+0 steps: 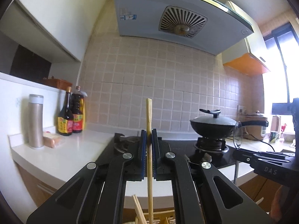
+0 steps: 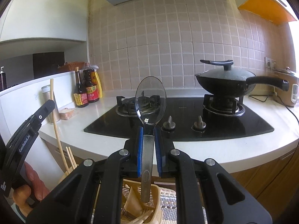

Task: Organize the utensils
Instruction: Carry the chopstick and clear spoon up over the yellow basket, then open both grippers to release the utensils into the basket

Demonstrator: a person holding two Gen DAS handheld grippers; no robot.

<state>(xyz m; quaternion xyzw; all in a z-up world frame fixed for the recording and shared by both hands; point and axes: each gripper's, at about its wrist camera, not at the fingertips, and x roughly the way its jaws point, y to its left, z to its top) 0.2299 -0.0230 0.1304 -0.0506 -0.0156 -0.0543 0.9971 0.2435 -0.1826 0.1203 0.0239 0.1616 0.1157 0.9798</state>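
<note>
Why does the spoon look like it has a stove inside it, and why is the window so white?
Right wrist view: the shiny spoon mirrors the burner behind it. Left wrist view: daylight overexposes the window, and fisheye distortion bends the wall tiles.

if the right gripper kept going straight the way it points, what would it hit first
Probably the left burner of the black stovetop. The right gripper, shut on the metal spoon, points straight at it, so the spoon's bowl would likely touch before the fingers. Depth is unclear, and the tiled wall lies beyond.

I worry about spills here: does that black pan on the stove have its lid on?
Lid on. The domed lid sits over the black pan on the right burner, knob upward. Its contents cannot be seen.
</note>
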